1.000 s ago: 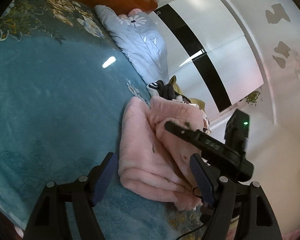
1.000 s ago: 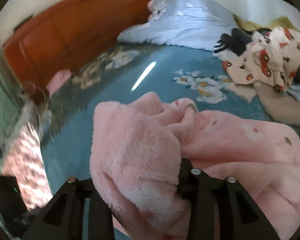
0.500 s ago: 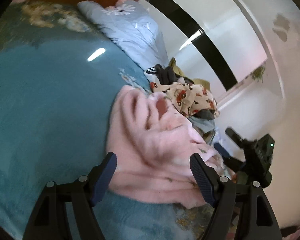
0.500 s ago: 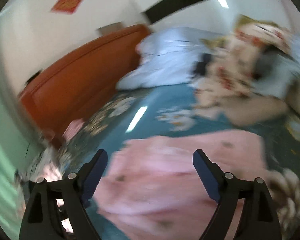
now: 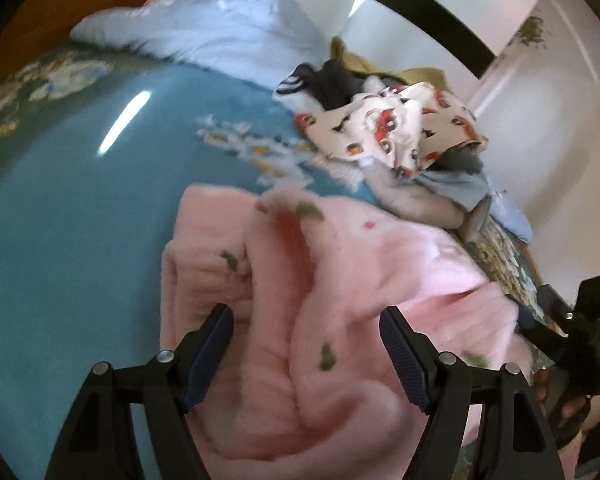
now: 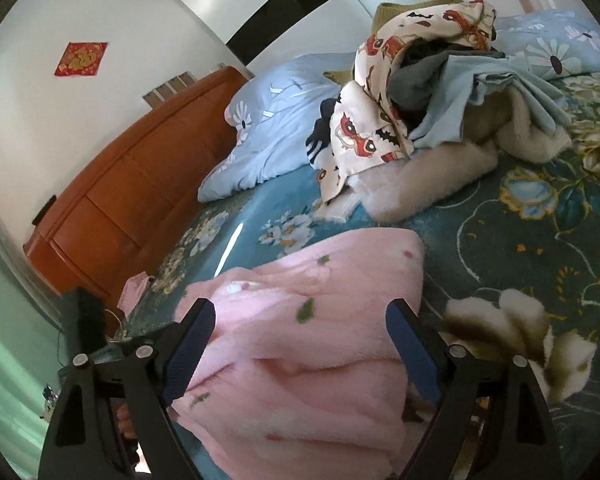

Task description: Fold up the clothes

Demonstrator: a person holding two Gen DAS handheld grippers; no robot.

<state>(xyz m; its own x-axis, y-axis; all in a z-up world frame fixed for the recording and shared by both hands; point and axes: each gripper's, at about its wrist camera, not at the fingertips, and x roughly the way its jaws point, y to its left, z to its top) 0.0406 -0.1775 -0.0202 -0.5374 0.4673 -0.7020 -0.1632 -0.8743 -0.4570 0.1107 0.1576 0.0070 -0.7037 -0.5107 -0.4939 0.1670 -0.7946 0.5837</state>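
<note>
A pink fleece garment [image 5: 340, 300] lies bunched on the bed [image 5: 60, 220], directly ahead of both grippers. The left gripper [image 5: 306, 354] has its fingers [image 5: 210, 354] spread wide, holding nothing, the fleece lying between and beneath them. The right gripper [image 6: 300, 350] is likewise wide apart and empty, its fingers [image 6: 410, 352] flanking the pink fleece garment [image 6: 300, 320]. The bed [image 6: 520, 240] wears a teal floral cover. Beyond lie a pile of clothes [image 6: 420, 112], a pale blue pillow [image 6: 284, 120], an orange wooden headboard [image 6: 132, 200] and white walls.
</note>
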